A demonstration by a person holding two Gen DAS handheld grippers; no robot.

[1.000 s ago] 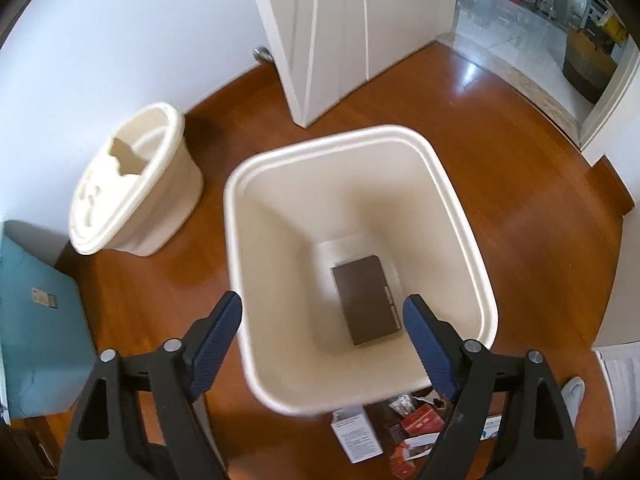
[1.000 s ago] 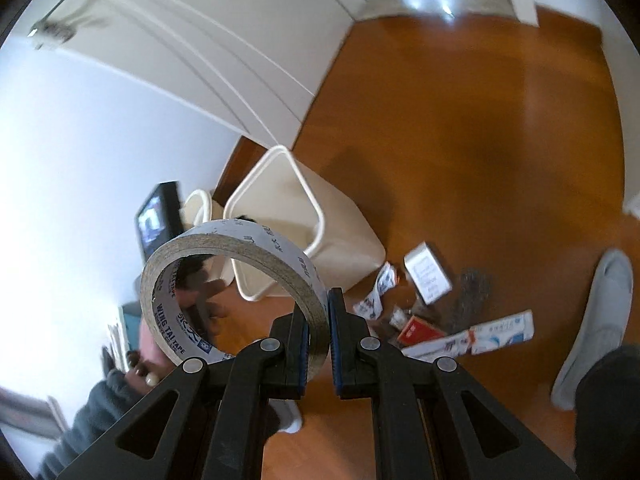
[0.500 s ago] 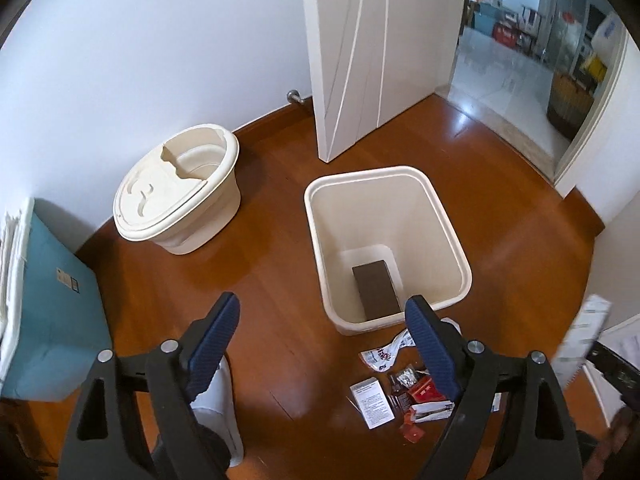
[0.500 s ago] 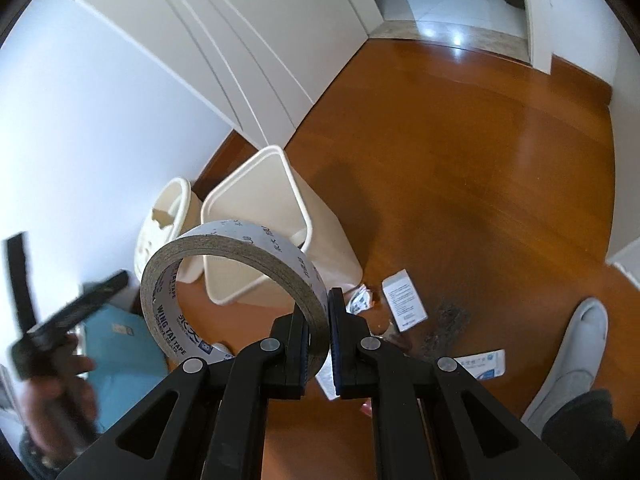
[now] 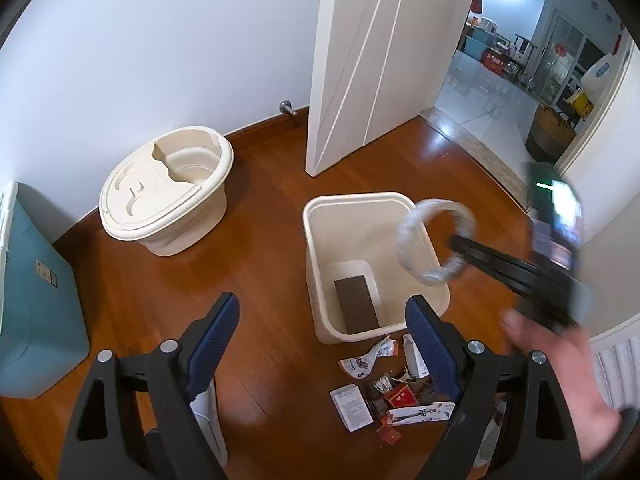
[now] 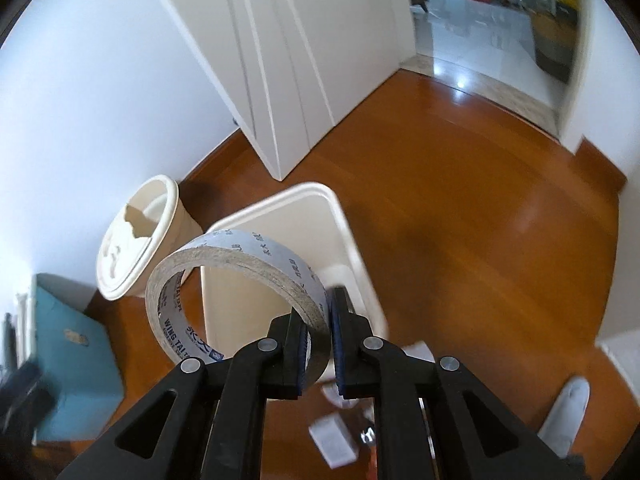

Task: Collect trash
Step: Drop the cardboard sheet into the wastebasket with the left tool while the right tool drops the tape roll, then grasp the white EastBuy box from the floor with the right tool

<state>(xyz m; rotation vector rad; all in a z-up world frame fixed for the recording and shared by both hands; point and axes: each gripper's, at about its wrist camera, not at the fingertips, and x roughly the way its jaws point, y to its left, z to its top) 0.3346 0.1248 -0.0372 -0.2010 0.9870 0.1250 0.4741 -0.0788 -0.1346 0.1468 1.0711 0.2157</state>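
Right wrist view: right gripper (image 6: 320, 344) pinches tape roll (image 6: 236, 280) wall above bin (image 6: 348, 240).

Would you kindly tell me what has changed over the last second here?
The right claw carried the tape roll from beside the bin to over its opening. The left claw pulled up and back from above the bin. Unchanged: right grip on the tape, left claw open and empty, brown box in the bin, litter on the floor.

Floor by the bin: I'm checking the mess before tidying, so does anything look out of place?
Yes. Loose trash, small boxes and torn wrappers, lies scattered on the wood floor in front of the square bin, not in it. Only a dark flat box lies inside.
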